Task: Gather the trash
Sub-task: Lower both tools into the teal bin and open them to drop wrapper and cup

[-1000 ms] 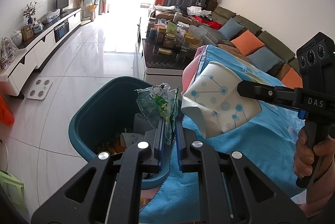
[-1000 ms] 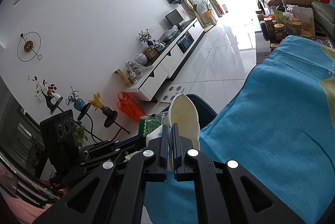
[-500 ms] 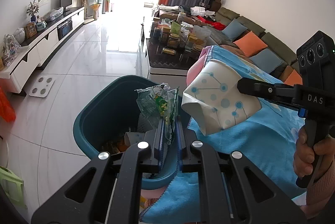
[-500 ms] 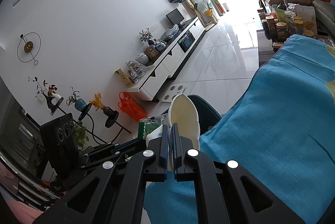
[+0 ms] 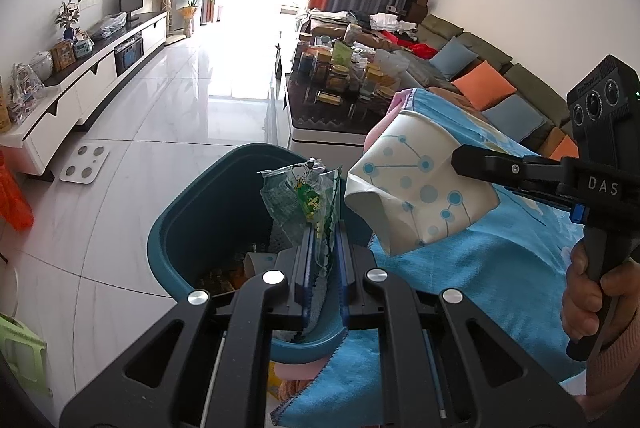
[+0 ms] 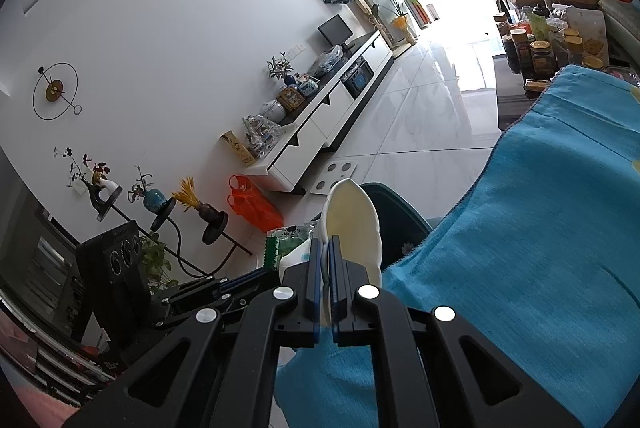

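Below, both wrist views, with the teal bin (image 5: 176,228) as landmark. My left tool (image 5: 322,228) is clamped on a crumpled green snack wrapper (image 5: 304,196); its 2 jaws stand nearly together with only the thin film between them, and the wrapper sticks up above the bin's open mouth. My right tool (image 5: 456,158), seen from the left wrist view reaching in from the right of the bin, is pinched tight on a squashed white paper cup (image 5: 416,192) printed with blue dots and lines; the cup hangs in the air just right of the bin's rim, over the edge of the blue cloth (image 5: 500,268). From the right wrist view the same tool (image 6: 325,248) shows its 2 jaws pressed flat on the cup's wall, the cream inside of the cup (image 6: 354,224) facing the camera, with the bin's dark rim (image 6: 400,216) directly behind it. A hand (image 5: 588,292) in a pink sleeve grips the right tool's handle, well to the right of the bin. Inside the bin lie other scraps, too dark to identify. Beyond the bin, a white bathroom scale (image 5: 84,168) rests on the tiled floor, and a dark coffee table (image 5: 316,116) crowded with jars stands behind it.
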Available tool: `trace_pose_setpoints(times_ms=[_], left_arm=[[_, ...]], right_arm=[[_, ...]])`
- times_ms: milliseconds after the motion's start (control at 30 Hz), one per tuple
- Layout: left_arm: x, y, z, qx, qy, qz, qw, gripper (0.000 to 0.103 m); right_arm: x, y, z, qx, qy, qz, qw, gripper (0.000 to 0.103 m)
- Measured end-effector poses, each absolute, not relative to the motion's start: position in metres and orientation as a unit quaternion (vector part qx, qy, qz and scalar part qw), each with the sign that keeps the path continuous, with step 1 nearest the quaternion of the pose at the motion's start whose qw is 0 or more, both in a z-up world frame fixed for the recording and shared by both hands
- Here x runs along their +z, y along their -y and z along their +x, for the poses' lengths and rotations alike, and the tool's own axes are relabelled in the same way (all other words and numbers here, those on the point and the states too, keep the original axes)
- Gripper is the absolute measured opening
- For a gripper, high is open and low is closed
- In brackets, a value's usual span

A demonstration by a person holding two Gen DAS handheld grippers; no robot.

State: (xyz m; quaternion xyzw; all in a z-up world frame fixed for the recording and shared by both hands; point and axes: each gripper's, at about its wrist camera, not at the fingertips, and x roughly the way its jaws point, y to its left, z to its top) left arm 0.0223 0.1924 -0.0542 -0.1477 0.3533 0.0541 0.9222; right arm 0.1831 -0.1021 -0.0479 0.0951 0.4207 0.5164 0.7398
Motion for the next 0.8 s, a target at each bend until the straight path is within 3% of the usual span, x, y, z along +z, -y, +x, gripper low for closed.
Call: trace_pose_setpoints(times_ms=[800], left_arm=[[-0.065, -0.196, 0.032, 0.069, -0.365, -0.153, 0.916, 0.01]], right_arm=[[-0.056, 0.082, 0.187, 0.516, -0.438, 0.087, 0.731, 0.003]])
